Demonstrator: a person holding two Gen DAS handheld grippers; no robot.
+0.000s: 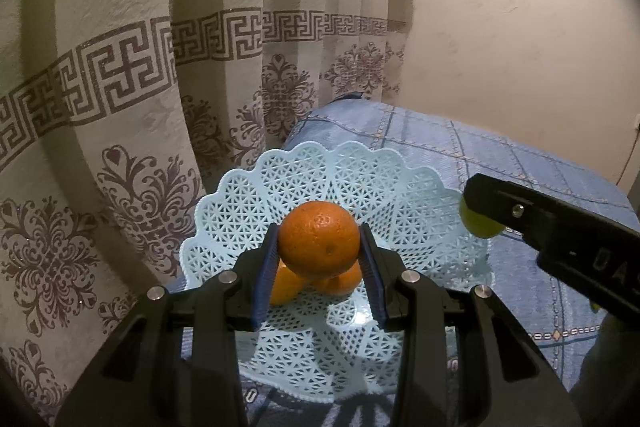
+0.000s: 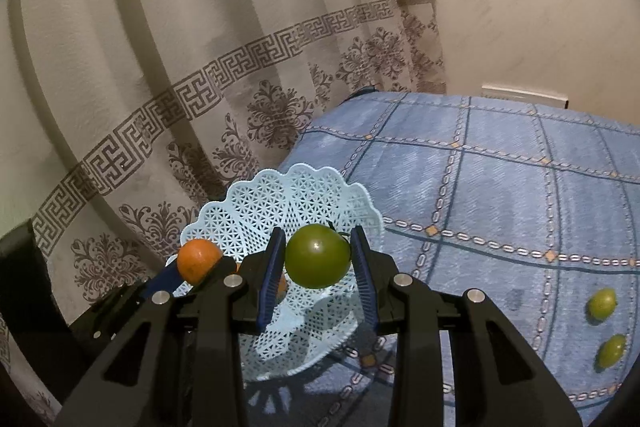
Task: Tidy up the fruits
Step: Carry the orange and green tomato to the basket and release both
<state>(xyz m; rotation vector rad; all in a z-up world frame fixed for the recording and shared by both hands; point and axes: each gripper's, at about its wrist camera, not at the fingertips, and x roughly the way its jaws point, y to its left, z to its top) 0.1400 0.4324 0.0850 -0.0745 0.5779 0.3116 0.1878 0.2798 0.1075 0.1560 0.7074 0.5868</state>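
Left tongs clamped on an orange above the basket; right tongs squeezing a green tomato beside it.

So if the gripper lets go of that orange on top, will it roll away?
Probably a little. The orange is round and smooth, so it rolls easily. It sits above two other oranges, an uneven perch. The basket has raised lacy walls, which would likely catch it.
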